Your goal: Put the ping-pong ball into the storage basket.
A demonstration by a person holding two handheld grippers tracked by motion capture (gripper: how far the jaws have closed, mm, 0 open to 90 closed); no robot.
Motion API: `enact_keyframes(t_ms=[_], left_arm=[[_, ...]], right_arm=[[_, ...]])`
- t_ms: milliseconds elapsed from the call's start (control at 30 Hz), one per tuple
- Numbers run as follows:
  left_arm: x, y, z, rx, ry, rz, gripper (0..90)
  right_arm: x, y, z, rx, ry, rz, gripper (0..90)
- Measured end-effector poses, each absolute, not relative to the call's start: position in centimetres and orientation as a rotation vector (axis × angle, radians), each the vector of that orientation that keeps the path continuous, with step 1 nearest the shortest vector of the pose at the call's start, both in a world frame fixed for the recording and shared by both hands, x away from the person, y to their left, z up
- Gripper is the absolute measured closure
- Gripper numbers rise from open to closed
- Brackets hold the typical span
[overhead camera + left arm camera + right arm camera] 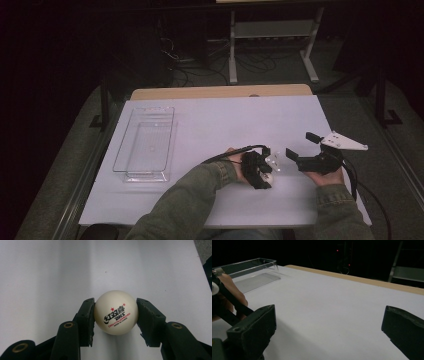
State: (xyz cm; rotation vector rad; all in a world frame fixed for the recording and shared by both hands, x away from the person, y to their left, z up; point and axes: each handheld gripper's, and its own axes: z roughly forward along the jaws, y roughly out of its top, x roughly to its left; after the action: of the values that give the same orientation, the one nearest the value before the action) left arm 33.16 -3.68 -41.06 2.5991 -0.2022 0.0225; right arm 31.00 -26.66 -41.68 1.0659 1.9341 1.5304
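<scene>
Lower centre of the high view, the left tongs [263, 172] are closed on a cream-white table tennis ball with a red star and black lettering [116, 312], both black pads touching its sides just above the white worktop [215, 120]. Just to their right, the right tongs [299, 145] gape wide, gripping nothing. A clear rectangular plastic tray [145, 145] sits empty at left, well apart, with bare worktop between.

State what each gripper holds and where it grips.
The left gripper clamps a white ping-pong ball by its two opposite sides. The right gripper is open and holds nothing.
</scene>
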Motion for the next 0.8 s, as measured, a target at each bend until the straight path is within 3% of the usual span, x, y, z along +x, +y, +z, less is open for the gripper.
enact_keyframes(t_ms=[800], left_arm=[[33.7,-1.5,-38.5,2.605,-0.153,0.011,50.9]], right_arm=[[31.0,-26.4,-41.8,1.062,1.953,1.523,0.0]])
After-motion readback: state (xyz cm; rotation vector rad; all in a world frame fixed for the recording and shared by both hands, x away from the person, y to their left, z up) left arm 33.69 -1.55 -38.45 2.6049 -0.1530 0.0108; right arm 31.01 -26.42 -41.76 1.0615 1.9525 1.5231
